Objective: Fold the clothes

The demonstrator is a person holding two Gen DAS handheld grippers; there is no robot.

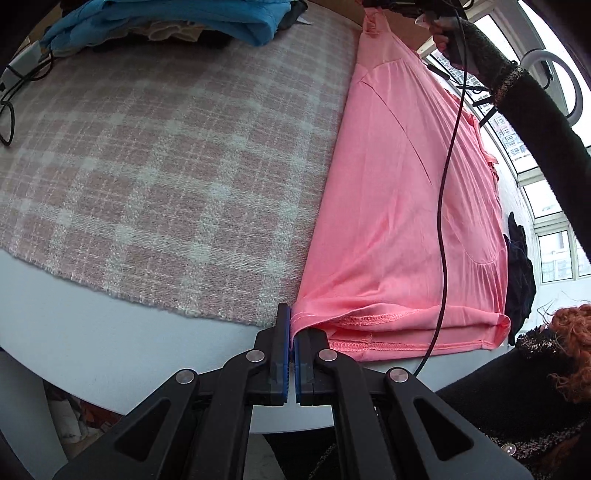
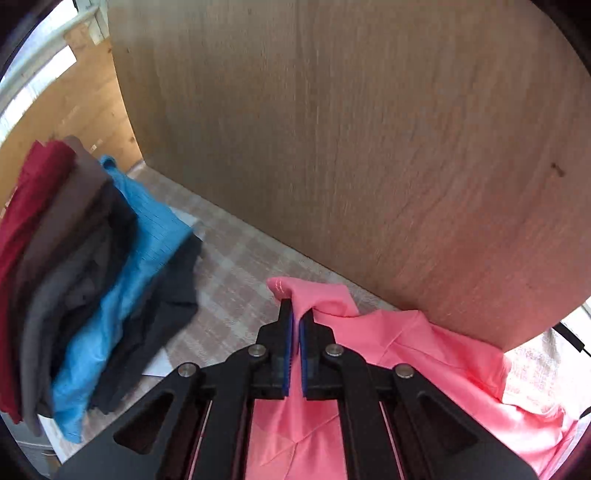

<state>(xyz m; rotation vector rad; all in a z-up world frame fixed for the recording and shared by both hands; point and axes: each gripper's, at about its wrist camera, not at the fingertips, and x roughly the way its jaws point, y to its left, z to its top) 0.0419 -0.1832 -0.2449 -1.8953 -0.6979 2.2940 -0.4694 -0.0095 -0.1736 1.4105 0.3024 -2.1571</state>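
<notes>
A pink garment (image 1: 406, 206) lies stretched along the right side of a pink plaid cloth (image 1: 166, 166) on the table. My left gripper (image 1: 294, 328) is shut on the garment's near hem corner at the table's front edge. In the left wrist view the far end of the garment is held up by the other gripper (image 1: 373, 5), gripped by a hand in a dark sleeve (image 1: 517, 92). In the right wrist view my right gripper (image 2: 296, 315) is shut on a bunched corner of the pink garment (image 2: 424, 362), close to a wooden board.
A stack of folded clothes (image 2: 74, 277), red, grey and blue, stands at the left on the plaid cloth (image 2: 236, 280). A wooden board (image 2: 351, 147) rises just behind. A black cable (image 1: 443, 206) hangs across the garment. A blue garment (image 1: 207, 18) and cables lie at the far side.
</notes>
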